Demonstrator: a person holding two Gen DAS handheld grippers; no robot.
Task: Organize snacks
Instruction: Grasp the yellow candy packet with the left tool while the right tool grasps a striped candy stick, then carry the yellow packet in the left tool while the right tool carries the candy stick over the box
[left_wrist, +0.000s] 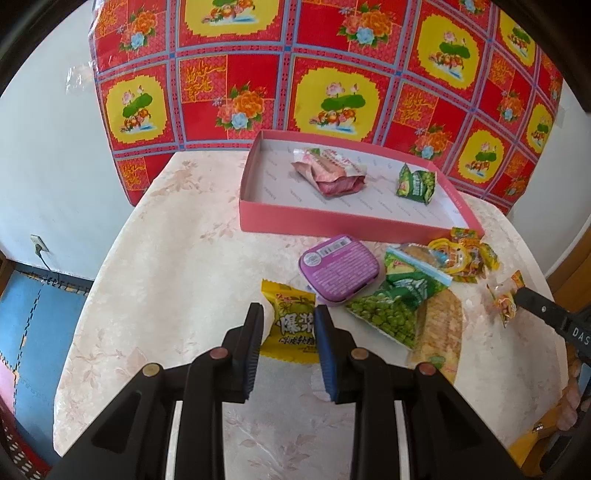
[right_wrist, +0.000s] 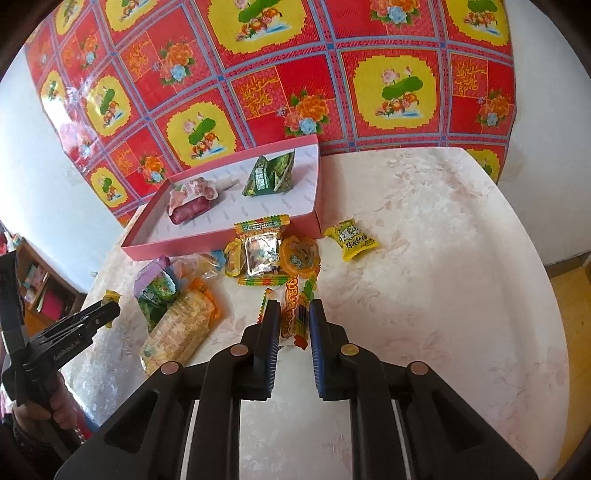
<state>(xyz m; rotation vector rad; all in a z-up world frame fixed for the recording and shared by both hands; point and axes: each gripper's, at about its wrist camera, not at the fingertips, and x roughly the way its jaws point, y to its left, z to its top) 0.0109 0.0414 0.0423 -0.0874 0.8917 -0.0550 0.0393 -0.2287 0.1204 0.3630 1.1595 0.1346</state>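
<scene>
My left gripper (left_wrist: 288, 318) is shut on a yellow snack packet (left_wrist: 291, 326) that lies on the pale table near the front. In the right wrist view, my right gripper (right_wrist: 293, 314) is shut on a long orange striped packet (right_wrist: 293, 321). Behind the loose snacks stands the shallow pink box (left_wrist: 332, 221), also seen as the pink box (right_wrist: 221, 240). It holds a pink packet (left_wrist: 332, 173) and a green packet (left_wrist: 415, 184). The right gripper's fingers (left_wrist: 532, 301) show at the right edge of the left view, by an orange packet (left_wrist: 504, 304).
A purple tin (left_wrist: 338, 267), a green pea bag (left_wrist: 391, 310), a cracker pack (left_wrist: 439, 332) and yellow packets (left_wrist: 461, 258) lie between the grippers. Another yellow packet (right_wrist: 352, 238) sits right of the box. A red floral cloth (left_wrist: 332, 74) hangs behind the table.
</scene>
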